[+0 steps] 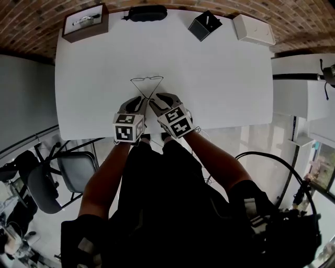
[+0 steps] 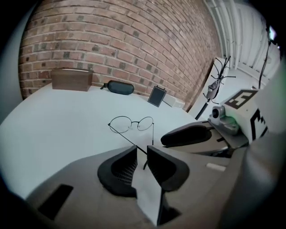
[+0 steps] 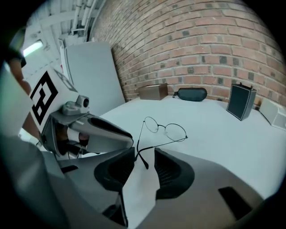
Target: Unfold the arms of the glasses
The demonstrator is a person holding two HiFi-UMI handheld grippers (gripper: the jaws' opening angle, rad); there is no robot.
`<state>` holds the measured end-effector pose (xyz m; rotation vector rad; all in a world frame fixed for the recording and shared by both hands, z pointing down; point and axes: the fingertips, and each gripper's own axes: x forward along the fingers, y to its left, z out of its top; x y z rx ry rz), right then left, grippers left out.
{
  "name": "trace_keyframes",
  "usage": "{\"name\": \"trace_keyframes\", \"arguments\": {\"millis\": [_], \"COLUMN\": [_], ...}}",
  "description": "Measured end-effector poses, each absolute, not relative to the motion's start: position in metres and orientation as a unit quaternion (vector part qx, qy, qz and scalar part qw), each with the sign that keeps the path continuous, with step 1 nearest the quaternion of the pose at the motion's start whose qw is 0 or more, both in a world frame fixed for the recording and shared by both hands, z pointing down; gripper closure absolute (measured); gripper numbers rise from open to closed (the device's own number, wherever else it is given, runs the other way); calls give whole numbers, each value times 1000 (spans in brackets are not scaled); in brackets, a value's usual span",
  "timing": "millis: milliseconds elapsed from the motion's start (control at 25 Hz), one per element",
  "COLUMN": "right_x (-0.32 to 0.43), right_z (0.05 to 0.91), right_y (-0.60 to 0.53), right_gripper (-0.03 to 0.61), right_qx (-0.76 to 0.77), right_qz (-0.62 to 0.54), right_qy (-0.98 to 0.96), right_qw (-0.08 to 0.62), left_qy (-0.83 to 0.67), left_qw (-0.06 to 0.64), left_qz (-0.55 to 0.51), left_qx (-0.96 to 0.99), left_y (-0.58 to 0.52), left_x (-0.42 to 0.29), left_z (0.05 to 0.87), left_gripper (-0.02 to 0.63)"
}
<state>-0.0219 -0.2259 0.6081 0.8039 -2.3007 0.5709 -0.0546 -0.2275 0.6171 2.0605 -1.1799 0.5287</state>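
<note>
Thin round wire glasses [image 1: 147, 78] lie on the white table [image 1: 220, 78], lenses away from me, both arms swung out and crossing toward me. My two grippers sit side by side at the arms' tips. The left gripper [image 1: 140, 100] [image 2: 142, 151] has a narrow gap between its jaws; an arm of the glasses [image 2: 133, 126] runs into that gap without being pinched. The right gripper [image 1: 156, 100] [image 3: 144, 155] stands open wider, and the hooked end of the other arm of the glasses [image 3: 166, 127] hangs loose between its pads.
Along the table's far edge stand a brown wooden box [image 1: 85, 22], a black glasses case [image 1: 148, 12], a small black box [image 1: 204, 25] and a white box [image 1: 254, 29]. A brick wall is behind. A chair [image 1: 47, 178] is at my lower left.
</note>
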Motion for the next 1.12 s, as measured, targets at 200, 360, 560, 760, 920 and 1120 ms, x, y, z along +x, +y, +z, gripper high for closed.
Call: {"name": "trace_keyframes", "arguments": {"millis": [200, 360, 560, 760, 920, 1120], "right_x": [-15, -12, -16, -10, -6, 0], "right_z": [607, 605, 618, 625, 626, 624], "right_y": [-245, -258, -259, -263, -265, -269], "right_gripper": [459, 459, 459, 459, 459, 459], "right_qx": [380, 421, 427, 422, 415, 409], "right_qz": [303, 331, 348, 341, 333, 332], "right_qy": [-832, -809, -794, -794, -798, -801], "right_qw": [266, 243, 257, 275, 283, 283], "left_qy": [-500, -515, -513, -503, -492, -484], "left_qw": [366, 373, 374, 352, 344, 329], "left_qz": [183, 169, 196, 226, 235, 250], "left_qx": [763, 753, 748, 756, 764, 771], "left_y": [-244, -256, -258, -261, -262, -264], "left_x": [-69, -71, -64, -67, -73, -81], "left_z": [617, 615, 625, 626, 627, 627], "left_gripper": [554, 548, 540, 536, 537, 537]}}
